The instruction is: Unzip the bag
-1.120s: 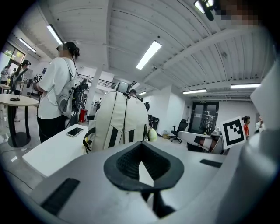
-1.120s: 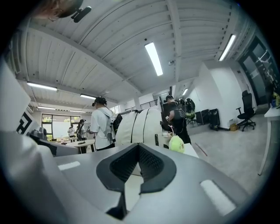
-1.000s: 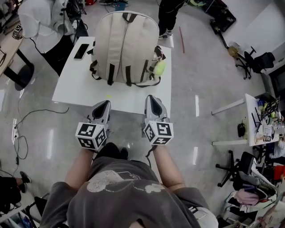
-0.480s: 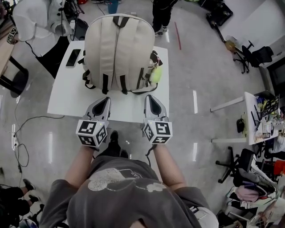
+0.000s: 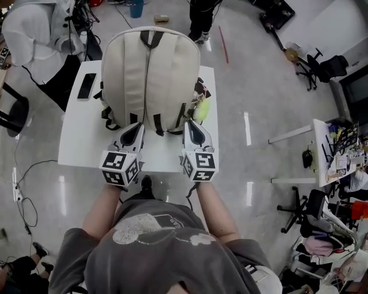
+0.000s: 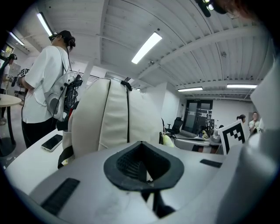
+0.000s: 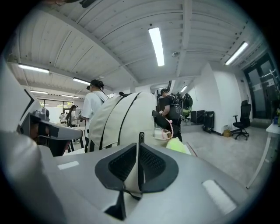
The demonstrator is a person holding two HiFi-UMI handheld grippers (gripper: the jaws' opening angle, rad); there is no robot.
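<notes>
A cream backpack [image 5: 150,74] stands upright on the white table [image 5: 77,140], with a black zipper line [image 5: 146,69] running down its middle. A yellow-green ball [image 5: 201,109] hangs at its right side. My left gripper [image 5: 137,127] is at the bag's lower left edge; in the left gripper view [image 6: 142,165] its pads are together and hold nothing. My right gripper [image 5: 190,125] is at the bag's lower right. Its jaws [image 7: 138,164] are opening, with a thin slit between the pads and nothing in it. The bag [image 7: 122,113] fills the view ahead.
A black phone [image 5: 87,86] lies on the table left of the bag. A person in white [image 5: 34,28] stands at the table's far left corner, another in black [image 5: 201,14] beyond it. Office chairs [image 5: 313,215] and a cluttered desk [image 5: 330,152] stand to the right.
Both grippers have moved forward from in front of the table's near edge to the bottom of the backpack. The table and bag now sit closer in the head view.
</notes>
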